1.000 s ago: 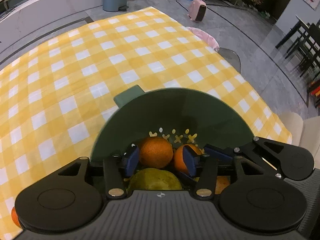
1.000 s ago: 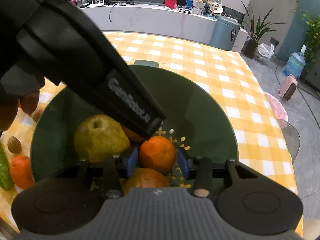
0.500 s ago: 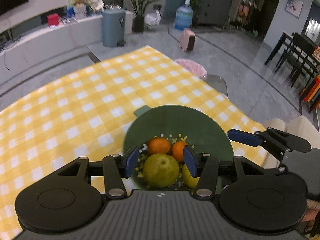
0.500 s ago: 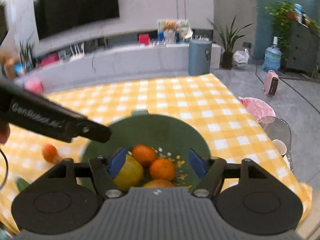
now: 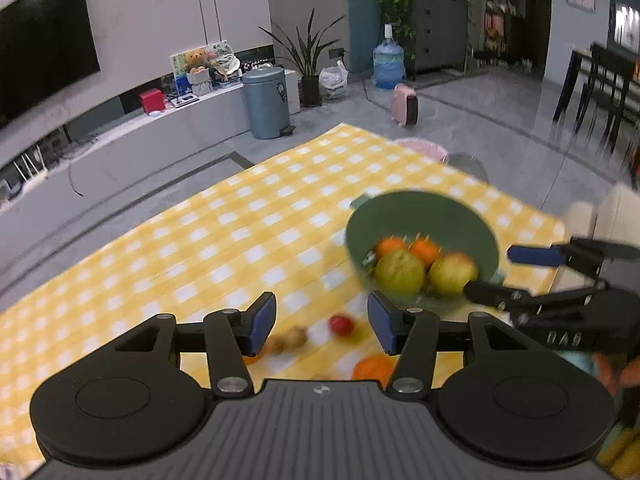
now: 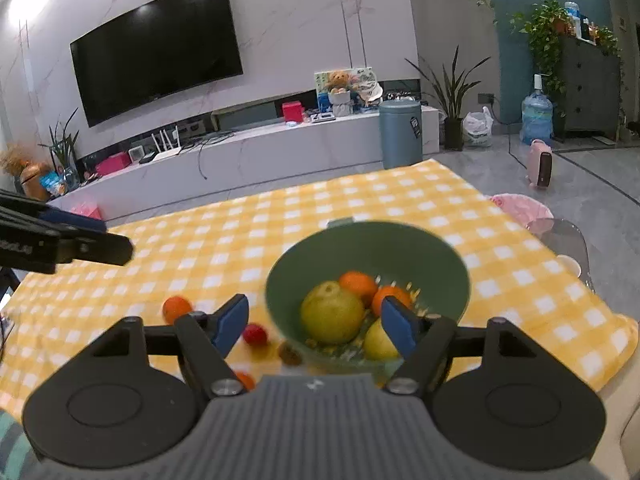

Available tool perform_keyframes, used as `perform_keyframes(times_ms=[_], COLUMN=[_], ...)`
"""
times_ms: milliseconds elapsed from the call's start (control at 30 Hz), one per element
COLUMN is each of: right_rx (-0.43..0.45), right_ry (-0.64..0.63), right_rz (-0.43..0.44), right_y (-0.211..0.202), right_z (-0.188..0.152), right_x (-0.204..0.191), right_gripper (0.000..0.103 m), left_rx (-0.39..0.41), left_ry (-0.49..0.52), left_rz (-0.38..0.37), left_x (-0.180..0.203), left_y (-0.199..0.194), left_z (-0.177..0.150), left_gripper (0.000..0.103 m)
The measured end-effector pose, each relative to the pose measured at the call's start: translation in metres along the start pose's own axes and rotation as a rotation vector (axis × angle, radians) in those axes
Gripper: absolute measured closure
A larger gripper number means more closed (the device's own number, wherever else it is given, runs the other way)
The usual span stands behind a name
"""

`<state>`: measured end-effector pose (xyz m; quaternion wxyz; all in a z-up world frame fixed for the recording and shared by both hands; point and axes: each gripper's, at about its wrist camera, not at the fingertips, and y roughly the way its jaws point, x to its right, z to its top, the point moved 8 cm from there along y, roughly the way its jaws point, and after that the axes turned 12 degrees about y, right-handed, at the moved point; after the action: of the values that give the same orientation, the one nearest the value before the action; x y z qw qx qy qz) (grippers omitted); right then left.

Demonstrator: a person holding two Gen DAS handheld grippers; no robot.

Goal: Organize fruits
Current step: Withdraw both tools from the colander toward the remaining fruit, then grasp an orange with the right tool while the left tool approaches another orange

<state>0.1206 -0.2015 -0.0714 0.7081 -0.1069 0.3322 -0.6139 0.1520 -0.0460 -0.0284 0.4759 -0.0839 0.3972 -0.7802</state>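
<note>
Fruit [image 6: 331, 312], green-yellow and orange, heaped in green bowl [image 6: 360, 246]; both grippers, left [image 5: 322, 322] and right [image 6: 314, 322], fingers spread, empty.

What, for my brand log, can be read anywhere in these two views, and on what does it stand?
No text reads in full.
Right gripper: pale letters on its body, too blurred to read.
Left gripper: pale letters on its arm, blurred and cut by the frame edge.
Blue-grey bin: dark label, too small.
Poster behind the teddy bear: print too small.
</note>
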Motion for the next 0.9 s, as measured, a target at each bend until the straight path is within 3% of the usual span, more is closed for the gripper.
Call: perform_keyframes(times_ms=[233,433,633,900], right_rx=[-0.088,-0.130,-0.159,-0.167], right_ry=[-0.014,-0.052,-0.076,-0.091], right_rz=[0.018,0.023,0.006,0.014], right_y=[0.002,0.010,0.019,0.028], right_z=[-0.036,-0.055,-0.068,-0.070], right_x=[-0.016,-0.025,-0.030,-0.038], right_gripper=[0.031,0.031,0.032,0.039], left_rx=[-0.060,-0.055,-0.072,-0.084], left_ry=[0.004,-0.067,-0.189,-0.231], left_rz=[0.024,-0.013,-0.019,-0.004], left_x=[-0.007,-0.008,-0.008,-0.011], left_y=[-0.006,-0.012,-0.009,0.002], left_z=[-0.047,-0.076,-0.090,-0.092], left_gripper=[0.041,0.041,0.041,0.041])
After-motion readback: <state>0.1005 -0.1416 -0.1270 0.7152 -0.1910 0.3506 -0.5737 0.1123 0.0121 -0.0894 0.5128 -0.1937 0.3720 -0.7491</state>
